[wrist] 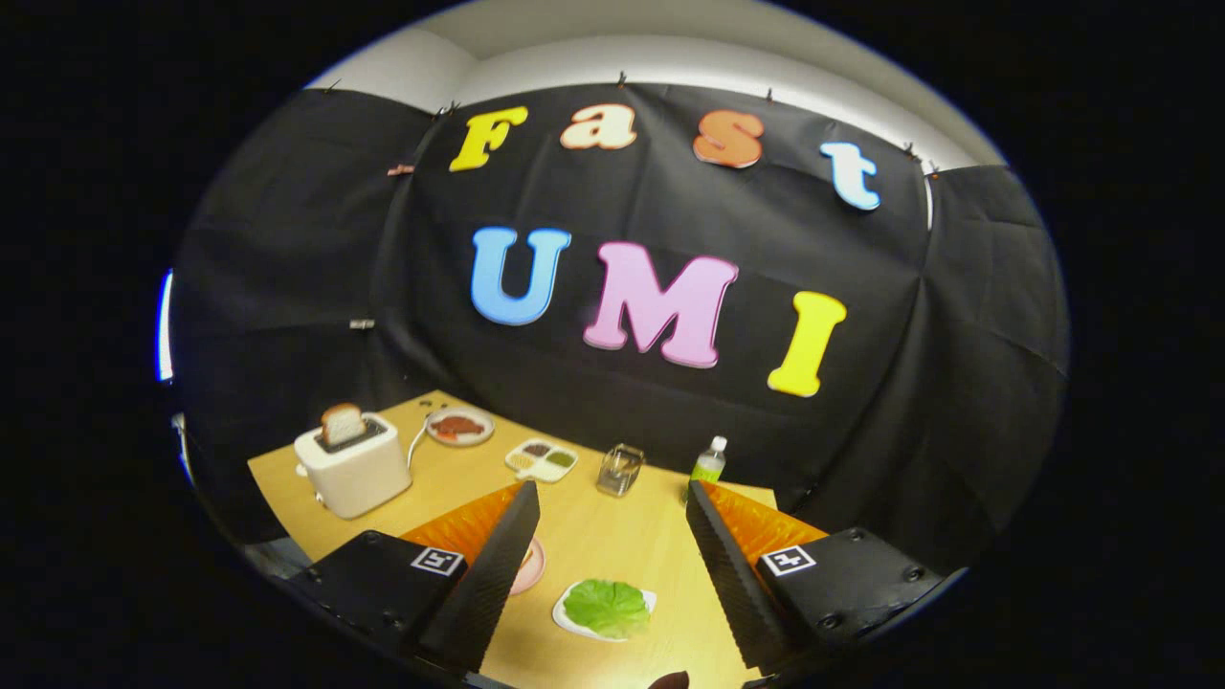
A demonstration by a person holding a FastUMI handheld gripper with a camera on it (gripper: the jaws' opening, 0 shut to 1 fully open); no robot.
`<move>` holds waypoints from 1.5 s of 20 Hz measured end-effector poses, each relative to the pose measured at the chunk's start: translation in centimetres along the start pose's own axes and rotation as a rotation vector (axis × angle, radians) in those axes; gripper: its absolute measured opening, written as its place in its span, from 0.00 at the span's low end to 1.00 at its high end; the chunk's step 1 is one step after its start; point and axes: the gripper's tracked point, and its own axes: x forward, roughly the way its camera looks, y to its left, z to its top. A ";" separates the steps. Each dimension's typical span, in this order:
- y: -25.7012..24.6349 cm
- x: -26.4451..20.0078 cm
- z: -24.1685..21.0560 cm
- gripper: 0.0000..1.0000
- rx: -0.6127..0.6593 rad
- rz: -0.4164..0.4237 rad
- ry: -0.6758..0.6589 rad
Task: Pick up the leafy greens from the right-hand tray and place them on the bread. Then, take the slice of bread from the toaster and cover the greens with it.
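The claw [612, 498] hangs released above the light wooden table [612, 536], fingers spread wide, gripping nothing. Between them, near, a flat green lettuce leaf [607, 607] lies on a small white tray [565, 617]. Far left, a bread slice [342, 422] stands in the white toaster [354, 469].

We're in a staged recording booth, not a real kitchen: black cloth pinned up as a wall [670, 402] at 12 o'clock, plain white wall above it. A bare wooden table [593, 536] is dressed with kitchen props, a white toaster [352, 467] at 10 o'clock, small dishes and 1 bottle [709, 462] at 1 o'clock
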 end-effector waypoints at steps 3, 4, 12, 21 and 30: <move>0.9 2.1 -6.6 0.95 -0.011 0.095 0.176; 1.1 2.6 -7.9 0.95 -0.010 0.121 0.204; -0.4 9.0 -21.8 0.90 -0.038 0.194 0.512; 0.4 14.0 -30.6 0.84 0.004 0.226 0.744; 1.1 15.5 -34.6 0.70 0.044 0.223 0.876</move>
